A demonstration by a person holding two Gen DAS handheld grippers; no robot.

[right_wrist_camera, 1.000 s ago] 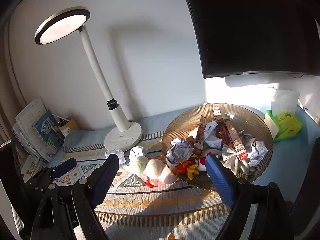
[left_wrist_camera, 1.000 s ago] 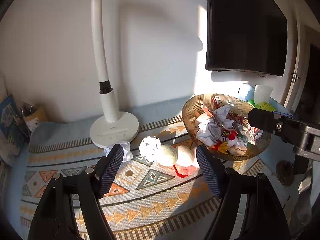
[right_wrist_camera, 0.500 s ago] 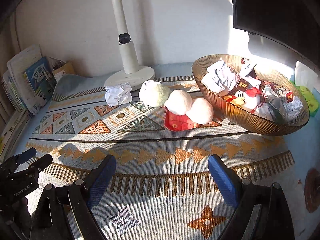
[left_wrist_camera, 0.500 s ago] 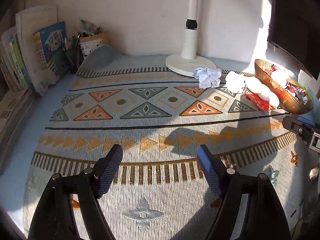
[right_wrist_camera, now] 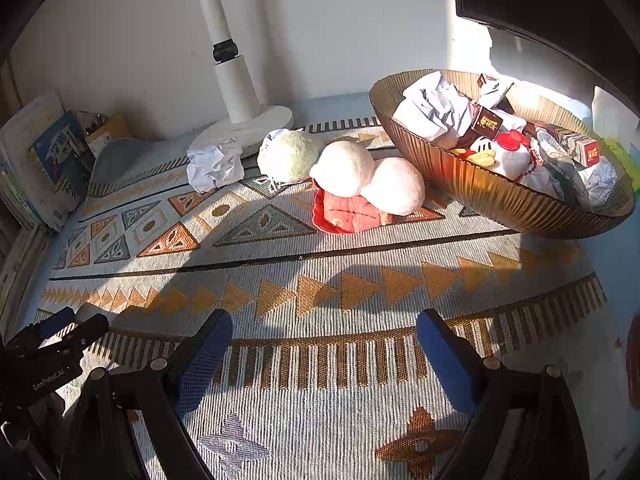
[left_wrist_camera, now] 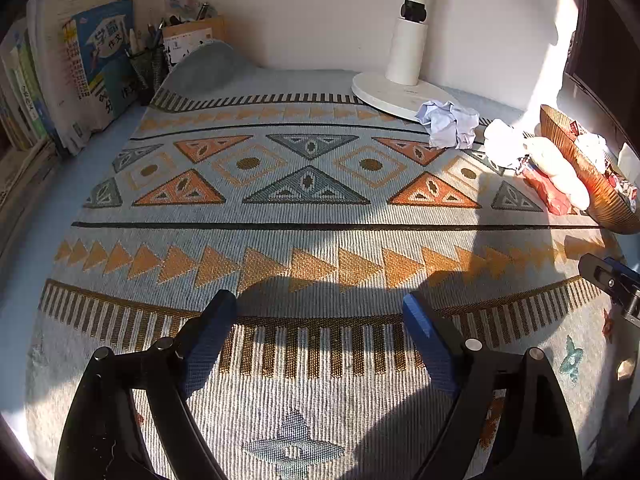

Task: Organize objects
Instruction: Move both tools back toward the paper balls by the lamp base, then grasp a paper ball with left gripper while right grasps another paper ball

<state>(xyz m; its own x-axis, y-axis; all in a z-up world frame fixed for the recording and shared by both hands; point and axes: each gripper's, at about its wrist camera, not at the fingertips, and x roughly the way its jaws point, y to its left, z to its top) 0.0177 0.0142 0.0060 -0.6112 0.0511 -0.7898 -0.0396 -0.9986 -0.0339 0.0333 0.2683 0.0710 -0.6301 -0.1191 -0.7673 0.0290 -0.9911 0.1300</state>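
Note:
A ribbed amber bowl (right_wrist_camera: 492, 196) at the right holds crumpled paper, small red boxes and a toy; it also shows in the left wrist view (left_wrist_camera: 600, 196). On the patterned mat beside it lie a plush toy of three pale balls (right_wrist_camera: 344, 168) on a red piece (right_wrist_camera: 344, 216), and a crumpled paper ball (right_wrist_camera: 214, 164), also in the left wrist view (left_wrist_camera: 448, 124). My left gripper (left_wrist_camera: 320, 312) is open and empty, low over the mat's near part. My right gripper (right_wrist_camera: 324, 332) is open and empty, well short of the plush toy.
A white desk lamp base (left_wrist_camera: 396, 88) stands at the back by the wall. Books (left_wrist_camera: 72, 76) and a pen holder (left_wrist_camera: 152, 68) line the left edge. A dark monitor (right_wrist_camera: 552, 4) hangs at the upper right. The patterned mat (right_wrist_camera: 320, 280) covers the table.
Both grippers have dropped low and pulled back toward the mat's near edge. The bowl and toys now sit farther away. Both stay open.

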